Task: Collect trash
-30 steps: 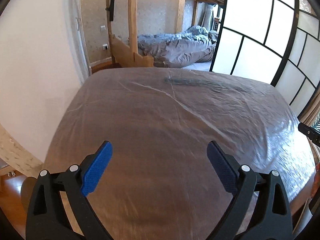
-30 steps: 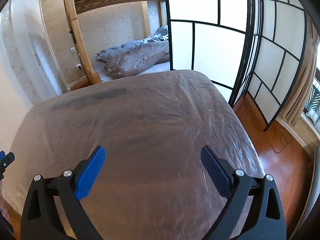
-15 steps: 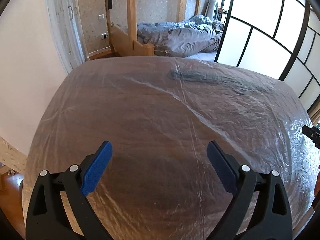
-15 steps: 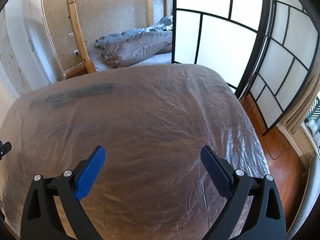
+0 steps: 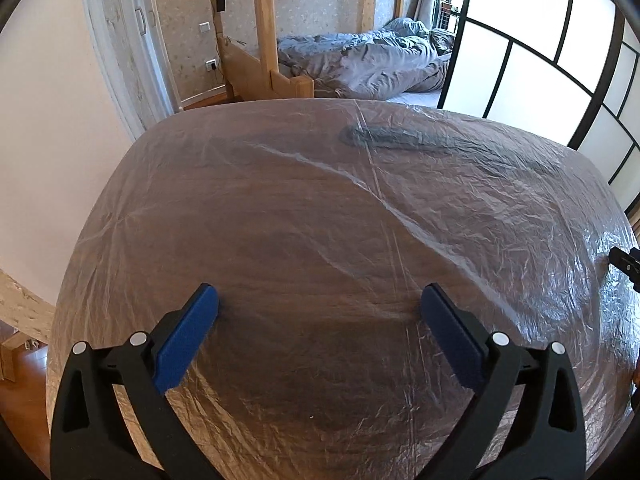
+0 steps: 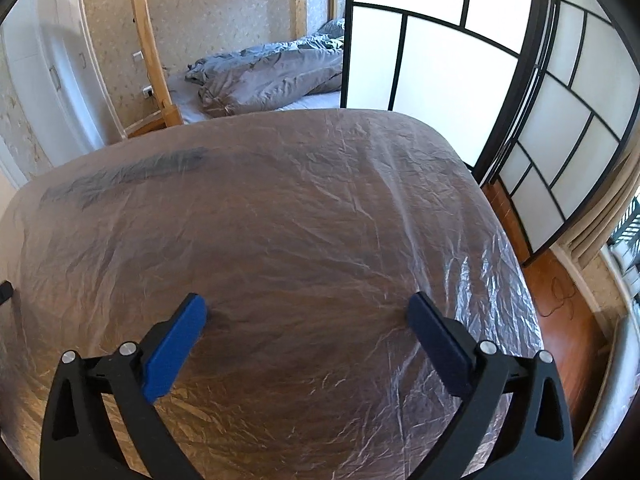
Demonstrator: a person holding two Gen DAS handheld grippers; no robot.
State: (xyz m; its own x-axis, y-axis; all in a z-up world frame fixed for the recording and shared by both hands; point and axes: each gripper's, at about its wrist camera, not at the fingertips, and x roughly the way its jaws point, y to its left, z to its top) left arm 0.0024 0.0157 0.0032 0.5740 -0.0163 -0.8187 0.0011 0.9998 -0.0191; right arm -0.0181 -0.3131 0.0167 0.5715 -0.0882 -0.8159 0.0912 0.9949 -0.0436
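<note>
Jaws of the left gripper (image 5: 320, 304) and right gripper (image 6: 306, 312) are opening wide, both empty, above the plastic sheet (image 5: 360, 208) spread over the tabletop (image 6: 516, 248). Approach step, likely; next move calls for pinching that sheet, apparently the trash.

The left gripper (image 5: 319, 304) points steeply down, its jaws opening wide with nothing between the blue pads (image 5: 186, 340). The right gripper (image 6: 307, 314) points down at the same tilt, jaws likewise opening wide on nothing, beside the left one.
</note>
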